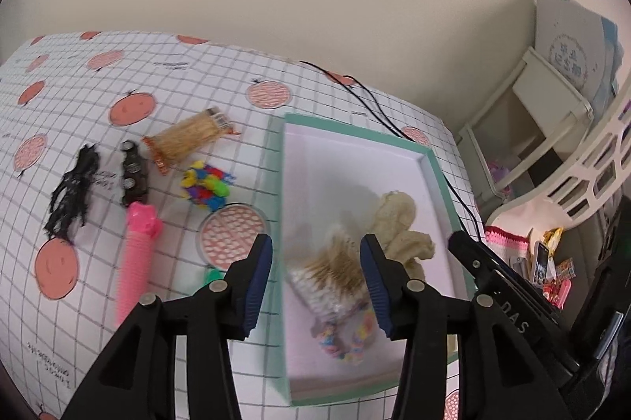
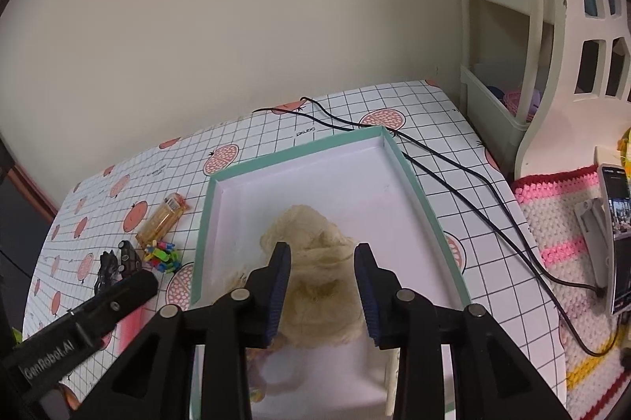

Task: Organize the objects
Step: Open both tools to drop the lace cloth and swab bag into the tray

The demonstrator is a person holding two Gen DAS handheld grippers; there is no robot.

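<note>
Black left gripper (image 1: 315, 278) sat at the bottom centre of the left wrist view, jaws spread wide, nothing between the pads. It hung over the near end of the teal box (image 1: 434, 163). Right under it, blurred, lay a brush-like bundle (image 1: 329, 266) with a pastel bead piece (image 1: 347, 339) at lower centre, both inside the box. Cream cloth (image 1: 398, 223) lay just beyond them, also in the box.

Right gripper (image 2: 322, 286) was spread apart too, empty, above the same cloth at the centre of its view; no contact visible.

Left of the box, on the grid tablecloth (image 1: 177, 84), still loose: pink tube (image 1: 138, 254) at lower left, coloured clips (image 1: 207, 185) mid-left, dark buckle (image 1: 134, 173) beside a black tangle (image 1: 71, 191), and an amber pack (image 1: 189, 140) farther back. A green bit (image 1: 213, 276) peeked out beside the left finger; couldn't tell what it was.

Black cables (image 2: 453, 167) ran past the box's far right corner. White shelf (image 2: 504, 37) stood at upper right.
</note>
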